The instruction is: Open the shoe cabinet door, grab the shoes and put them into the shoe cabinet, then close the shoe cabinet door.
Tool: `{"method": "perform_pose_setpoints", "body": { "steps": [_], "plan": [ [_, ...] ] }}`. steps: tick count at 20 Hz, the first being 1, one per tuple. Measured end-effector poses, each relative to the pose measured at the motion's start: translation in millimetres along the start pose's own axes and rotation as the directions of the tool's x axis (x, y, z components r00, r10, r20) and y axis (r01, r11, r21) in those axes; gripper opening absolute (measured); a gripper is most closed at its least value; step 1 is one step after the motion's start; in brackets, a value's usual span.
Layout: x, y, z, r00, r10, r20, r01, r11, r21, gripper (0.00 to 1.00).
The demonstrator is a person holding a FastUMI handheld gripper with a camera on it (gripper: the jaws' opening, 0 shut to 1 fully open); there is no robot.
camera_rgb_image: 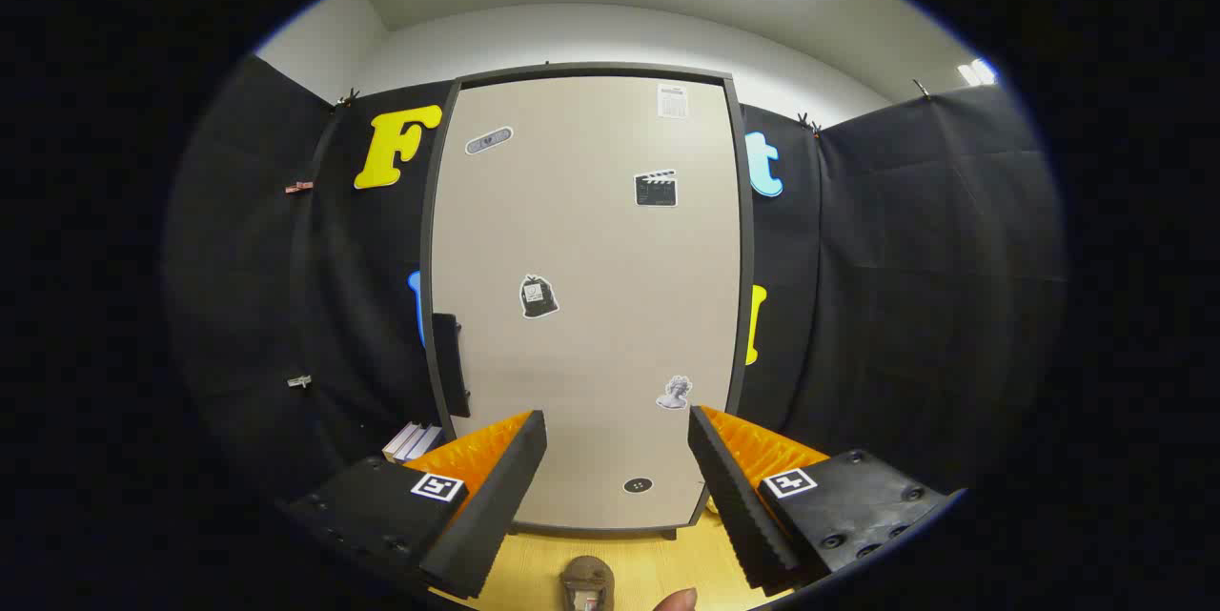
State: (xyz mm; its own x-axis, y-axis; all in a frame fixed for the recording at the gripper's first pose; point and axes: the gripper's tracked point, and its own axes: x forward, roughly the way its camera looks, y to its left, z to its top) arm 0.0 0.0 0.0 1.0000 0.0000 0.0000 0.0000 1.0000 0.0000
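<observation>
Cabinet (586, 306) stands straight ahead of the gripper (618, 430), upright against the black booth wall, its pale door (572, 239) closed flush inside a dark frame. A dark handle (450, 363) sits on the door's left edge, level with a point a little above the fingertips. Several small stickers (538, 296) dot the door; what they depict is too small to tell.

The gripper is held level and aimed squarely at the lower half of the door, fingers spread wide and gripping nothing. The left finger (500, 487) and the right finger (734, 487) frame the door's bottom part, apart from it.

Below and between the fingers, on the wood floor (534, 573), lies a brown shoe (586, 582), cut off at the bottom so only its top end shows. Just right of it a fingertip (677, 600) pokes in, the rest of the hand hidden. Left of the cabinet's foot, behind the left finger, some pale flat items (412, 441) lean partly hidden; what they are is unclear.
</observation>
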Motion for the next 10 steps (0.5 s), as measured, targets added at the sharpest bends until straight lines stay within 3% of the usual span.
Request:
{"method": "perform_pose_setpoints", "body": {
  "steps": [10],
  "plan": [
    [-1.5,6.8,-2.0,1.0,0.008,0.004,-0.009,1.0,0.016,0.98]
  ]
}}
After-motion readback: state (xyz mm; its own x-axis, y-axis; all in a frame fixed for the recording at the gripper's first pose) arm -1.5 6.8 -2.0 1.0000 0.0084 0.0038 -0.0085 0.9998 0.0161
